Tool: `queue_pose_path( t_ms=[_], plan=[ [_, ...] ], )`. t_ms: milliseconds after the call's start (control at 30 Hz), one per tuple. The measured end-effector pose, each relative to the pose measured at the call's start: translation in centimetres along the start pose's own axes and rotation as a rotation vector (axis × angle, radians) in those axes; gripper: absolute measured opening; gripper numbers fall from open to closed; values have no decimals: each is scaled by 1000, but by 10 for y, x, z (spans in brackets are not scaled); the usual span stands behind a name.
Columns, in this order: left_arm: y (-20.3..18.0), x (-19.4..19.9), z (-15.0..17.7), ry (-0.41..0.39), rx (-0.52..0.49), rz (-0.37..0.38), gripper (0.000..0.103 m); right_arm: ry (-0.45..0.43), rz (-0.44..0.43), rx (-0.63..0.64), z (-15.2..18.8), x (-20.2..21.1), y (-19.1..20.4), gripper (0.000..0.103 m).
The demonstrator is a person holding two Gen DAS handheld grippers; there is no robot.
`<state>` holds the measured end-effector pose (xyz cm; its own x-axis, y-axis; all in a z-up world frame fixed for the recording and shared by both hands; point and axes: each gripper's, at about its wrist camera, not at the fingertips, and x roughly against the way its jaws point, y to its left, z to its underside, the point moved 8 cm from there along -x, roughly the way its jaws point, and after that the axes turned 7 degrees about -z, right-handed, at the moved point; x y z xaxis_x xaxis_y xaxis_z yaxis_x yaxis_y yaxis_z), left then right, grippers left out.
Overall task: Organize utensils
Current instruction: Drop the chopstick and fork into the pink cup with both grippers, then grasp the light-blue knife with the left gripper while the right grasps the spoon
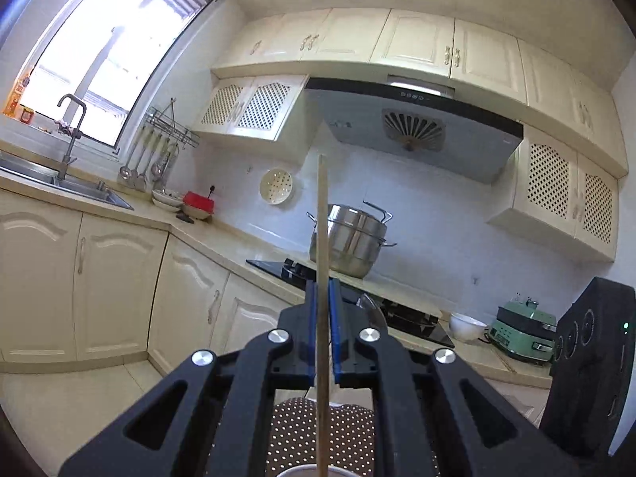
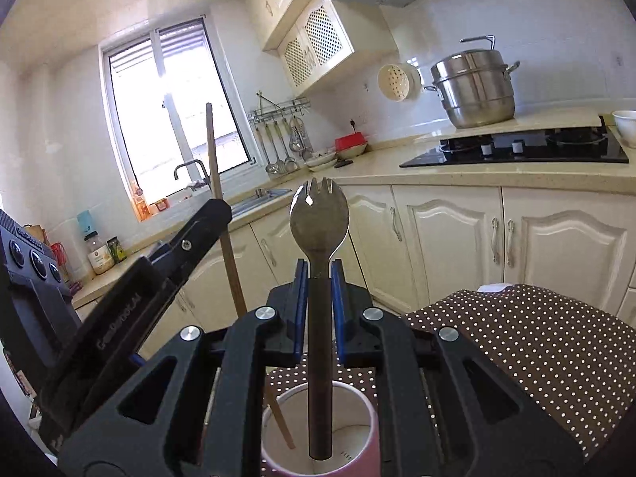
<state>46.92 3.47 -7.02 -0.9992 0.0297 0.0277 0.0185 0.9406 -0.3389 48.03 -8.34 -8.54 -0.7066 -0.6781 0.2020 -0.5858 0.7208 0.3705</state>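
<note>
The left gripper (image 1: pixel 322 330) has its blue pads pressed against a thin wooden chopstick (image 1: pixel 322 238), which stands upright between them; its lower end runs down past the gripper body toward a pale cup rim cut off at the bottom edge of the left wrist view, so where it ends cannot be told there; in the right wrist view the same chopstick (image 2: pixel 222 214) passes down behind the left gripper (image 2: pixel 214 208) and its tip sits inside the pink paper cup (image 2: pixel 318 433), leaning against the left wall. The right gripper (image 2: pixel 319 278) is closed on the dark handle of a metal spork (image 2: pixel 319 218), tines up and bowl facing the camera; the handle hangs straight down with its end inside the cup mouth, though whether it touches the cup floor is hard to tell. The left gripper points about level across the room, the right one tips slightly downward; the hands holding them are out of sight. White lettering runs along the left gripper's side but is too blurred to read with certainty; small digits inside the cup are illegible. The cup stands on a brown cloth with white dots (image 2: pixel 516 342), its base hidden by the gripper frame. Beyond lie the kitchen desk (image 2: pixel 457 177), a black hob (image 2: pixel 516 151) and a steel steamer pot (image 2: pixel 473 87).
</note>
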Motion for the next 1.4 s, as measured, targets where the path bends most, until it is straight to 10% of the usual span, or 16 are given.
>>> queue_pose_path(
  t_ms=[567,800,1000,1133,1400],
  plan=[
    [9,38,52,183,-86,4,7,31,31,89,27,42,15,12],
    [17,59,58,248,-79,-44,49,66,62,103,45,53,18,12],
    [23,71,68,337,-116,-90,62,97,101,88,55,56,17,14],
    [28,84,68,369,-110,-110,67,83,130,67,56,68,15,45],
    [27,107,81,491,-122,-110,67,85,147,63,56,102,14,56]
  ],
)
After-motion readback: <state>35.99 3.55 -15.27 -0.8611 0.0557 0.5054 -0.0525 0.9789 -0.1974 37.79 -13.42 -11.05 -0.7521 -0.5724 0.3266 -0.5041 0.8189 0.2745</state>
